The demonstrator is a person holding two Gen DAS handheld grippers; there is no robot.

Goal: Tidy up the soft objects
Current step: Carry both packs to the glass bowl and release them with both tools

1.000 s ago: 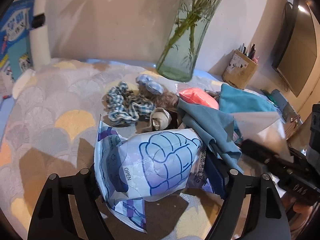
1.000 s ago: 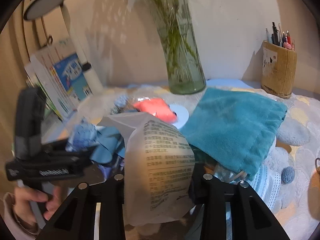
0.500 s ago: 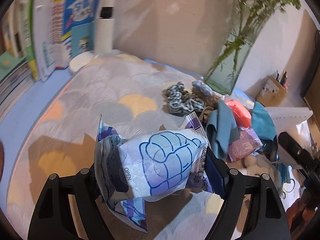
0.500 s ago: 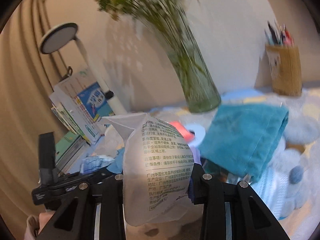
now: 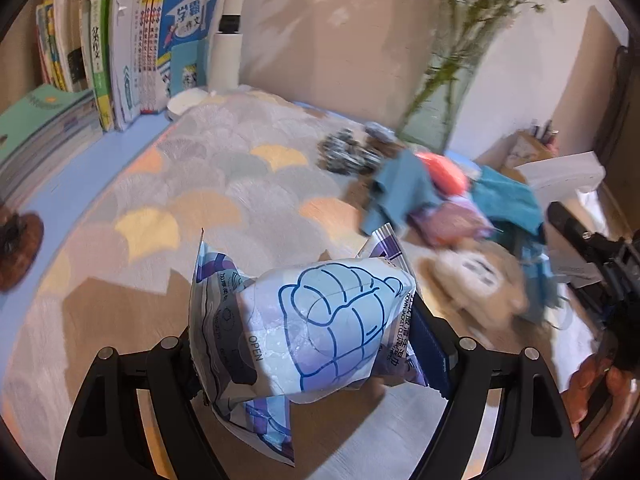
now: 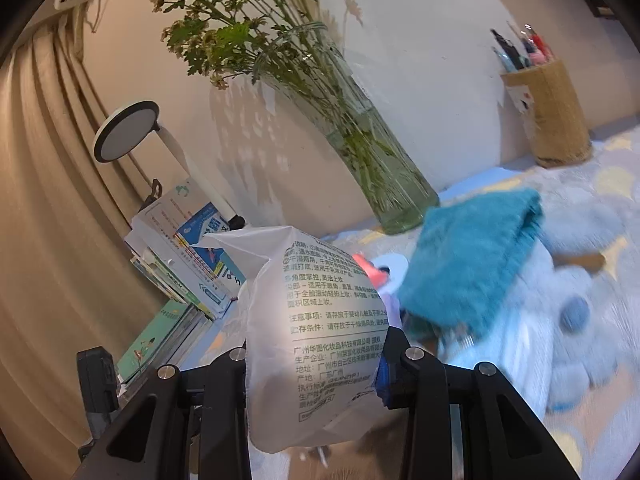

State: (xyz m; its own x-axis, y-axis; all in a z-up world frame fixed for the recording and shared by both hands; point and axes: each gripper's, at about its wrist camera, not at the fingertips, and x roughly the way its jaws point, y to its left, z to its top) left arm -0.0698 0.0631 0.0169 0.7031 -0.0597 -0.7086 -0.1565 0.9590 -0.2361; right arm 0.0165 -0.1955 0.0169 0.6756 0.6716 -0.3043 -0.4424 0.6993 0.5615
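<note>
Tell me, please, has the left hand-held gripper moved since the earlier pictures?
Yes. The left hand-held gripper, shut on the wipes packet, has swung leftward: the vase slid from centre to right, and books came into view.

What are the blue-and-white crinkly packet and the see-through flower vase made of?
The blue-and-white crinkly packet looks like thin glossy plastic film: it creases and shines. The see-through flower vase looks like clear greenish glass, since stems show through it.
</note>
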